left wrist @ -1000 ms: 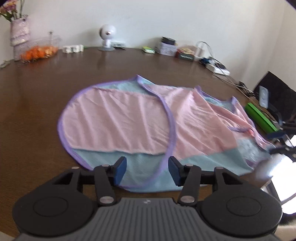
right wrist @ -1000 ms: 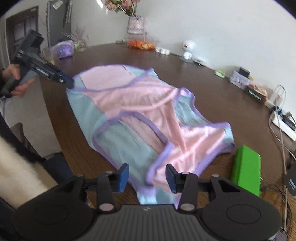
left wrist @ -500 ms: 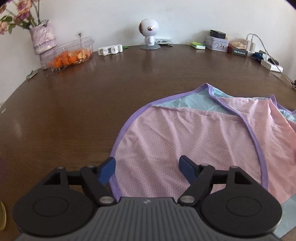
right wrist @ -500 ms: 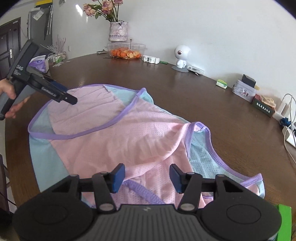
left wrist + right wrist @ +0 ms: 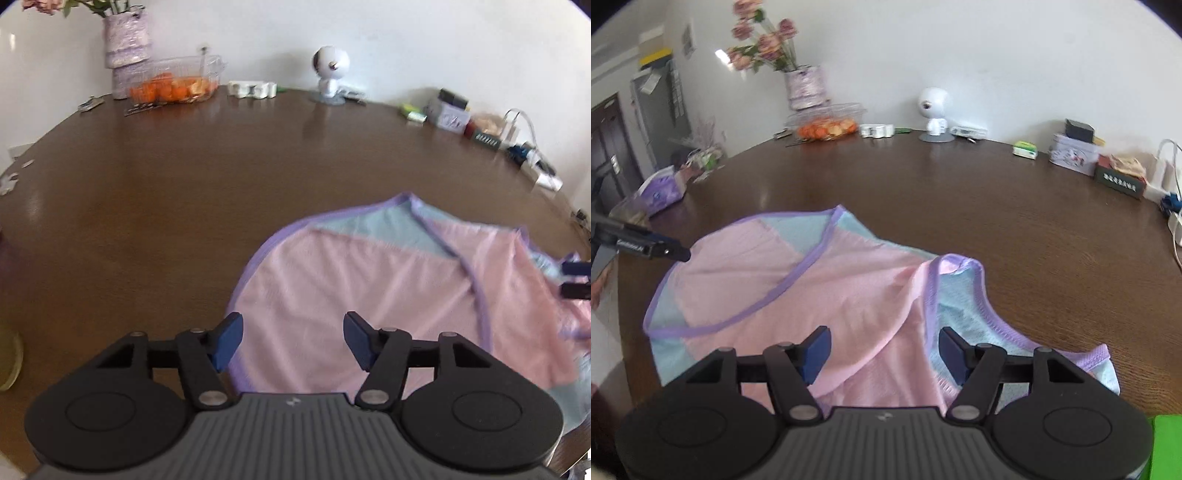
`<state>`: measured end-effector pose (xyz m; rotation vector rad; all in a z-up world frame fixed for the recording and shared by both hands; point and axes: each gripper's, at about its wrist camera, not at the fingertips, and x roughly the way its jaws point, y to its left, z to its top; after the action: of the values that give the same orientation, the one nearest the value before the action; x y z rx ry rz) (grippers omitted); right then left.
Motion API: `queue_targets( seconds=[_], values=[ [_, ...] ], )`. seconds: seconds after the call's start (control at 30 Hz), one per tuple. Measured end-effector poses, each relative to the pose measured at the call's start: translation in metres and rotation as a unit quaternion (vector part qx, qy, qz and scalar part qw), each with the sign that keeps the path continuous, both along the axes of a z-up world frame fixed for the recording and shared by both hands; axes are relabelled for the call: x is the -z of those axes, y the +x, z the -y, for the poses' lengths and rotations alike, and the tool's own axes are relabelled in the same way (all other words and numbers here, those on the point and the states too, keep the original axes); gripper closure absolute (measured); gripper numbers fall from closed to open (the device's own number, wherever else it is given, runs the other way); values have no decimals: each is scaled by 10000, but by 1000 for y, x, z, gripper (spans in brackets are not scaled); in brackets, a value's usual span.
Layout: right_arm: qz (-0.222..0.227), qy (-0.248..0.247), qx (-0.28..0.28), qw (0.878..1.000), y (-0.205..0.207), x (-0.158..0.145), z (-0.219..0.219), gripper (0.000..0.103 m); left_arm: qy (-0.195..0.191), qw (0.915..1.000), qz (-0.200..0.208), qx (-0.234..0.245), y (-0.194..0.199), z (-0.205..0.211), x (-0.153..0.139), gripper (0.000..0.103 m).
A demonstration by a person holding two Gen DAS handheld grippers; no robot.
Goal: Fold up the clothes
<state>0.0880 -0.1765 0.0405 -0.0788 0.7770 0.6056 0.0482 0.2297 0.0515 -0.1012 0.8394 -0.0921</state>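
A pink and light-blue mesh garment (image 5: 369,280) with purple trim lies spread on the brown table (image 5: 184,192); it also shows in the right wrist view (image 5: 849,291). My left gripper (image 5: 293,341) is open and empty, low over the garment's rounded left edge. My right gripper (image 5: 885,350) is open and empty above the garment's near part, where a pink layer meets a blue strap. The left gripper's tips (image 5: 670,252) show at the garment's far left edge in the right view. The right gripper's tips (image 5: 576,280) show at the right edge of the left view.
Along the wall stand a vase of flowers (image 5: 807,86), a clear tub of orange fruit (image 5: 827,123), a small white robot figure (image 5: 934,110), boxes (image 5: 1073,151) and a power strip (image 5: 543,173). A tissue pack (image 5: 663,190) lies left. A green object (image 5: 1167,446) lies at near right.
Both grippers have swung left and moved in over the garment. The left gripper's fingers have opened wider. The garment has not visibly shifted.
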Motion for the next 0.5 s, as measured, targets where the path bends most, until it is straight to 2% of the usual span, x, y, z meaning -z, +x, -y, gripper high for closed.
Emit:
queue_targets(
  seconds=[0.1,0.17,0.2,0.23,0.27,0.3,0.37,0.4,0.43,0.5],
  values=[
    [-118,-134,327,9993,31,5,-13,43,-458,9978,131,454,55,32,-14,42],
    [-194,-73,422,9989,44,10,-21,45,-668,9948,-85,763,92,61,-10,43],
    [-230,-29,461,9987,51,12,-24,49,-610,9941,-217,873,106,75,-3,46],
    [-259,-28,545,9982,56,15,-27,52,-552,9930,-349,983,121,90,4,60],
    [-291,-47,656,9974,61,18,-30,63,-503,9922,-443,1049,133,101,10,69],
    [-339,-30,760,9965,64,21,-31,75,-475,9924,-464,1034,138,106,15,83],
    [-320,6,902,9954,67,25,-30,84,-419,9928,-507,1004,148,116,26,87],
    [-291,-27,952,9950,66,25,-30,96,-386,9932,-496,981,152,120,29,95],
    [-281,-54,1004,9945,62,25,-28,101,-357,9941,-429,931,153,120,30,97],
    [-304,-17,1107,9934,54,26,-21,101,-412,9957,-363,751,157,115,33,100]
  ],
)
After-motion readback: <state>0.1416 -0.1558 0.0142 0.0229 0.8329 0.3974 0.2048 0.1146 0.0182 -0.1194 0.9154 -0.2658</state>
